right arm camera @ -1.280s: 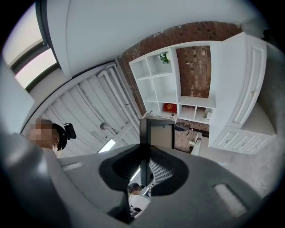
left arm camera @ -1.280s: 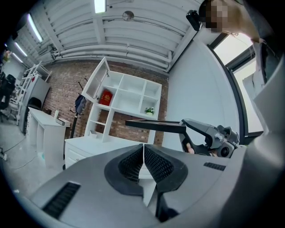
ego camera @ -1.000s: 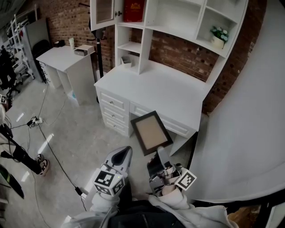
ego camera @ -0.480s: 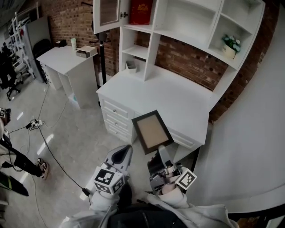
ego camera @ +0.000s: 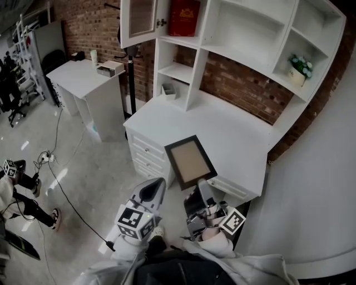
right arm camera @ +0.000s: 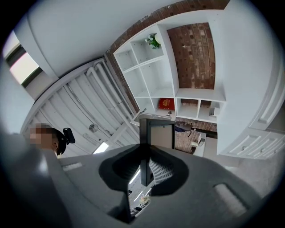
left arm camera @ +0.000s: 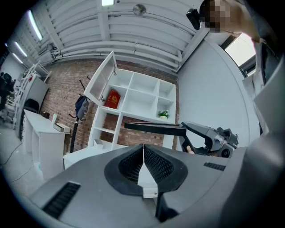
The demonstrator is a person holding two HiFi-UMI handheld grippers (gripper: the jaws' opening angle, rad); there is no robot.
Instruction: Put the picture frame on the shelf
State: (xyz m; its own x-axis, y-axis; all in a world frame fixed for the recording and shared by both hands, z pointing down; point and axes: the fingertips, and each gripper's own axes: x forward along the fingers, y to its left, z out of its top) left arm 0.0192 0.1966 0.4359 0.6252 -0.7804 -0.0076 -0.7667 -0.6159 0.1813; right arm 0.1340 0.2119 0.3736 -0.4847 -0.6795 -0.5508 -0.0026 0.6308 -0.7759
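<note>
A dark picture frame [ego camera: 189, 161] with a tan backing hangs tilted in the air over the front edge of the white desk [ego camera: 233, 133]. My right gripper [ego camera: 203, 193] is shut on its lower edge. In the right gripper view the frame [right arm camera: 156, 133] stands edge-up between the pads [right arm camera: 145, 165]. My left gripper [ego camera: 154, 189] hovers to the left of it, shut and holding nothing; its jaws [left arm camera: 143, 153] meet on a line. From there the frame [left arm camera: 153, 128] shows edge-on, in front of the white shelf unit [left arm camera: 138, 100]. The shelf unit [ego camera: 245, 30] rises behind the desk.
A red book [ego camera: 184, 16] and an open glass door [ego camera: 139, 19] are at the shelf's upper left. A potted plant [ego camera: 300, 69] sits in a right cubby, a small holder [ego camera: 168, 90] low on the left. A side table [ego camera: 83, 75] and floor cables [ego camera: 50, 158] lie left.
The desk and shelf unit have slid down and right in the head view, showing more of the shelves. The frame stays in the right gripper's hold; both grippers keep their places.
</note>
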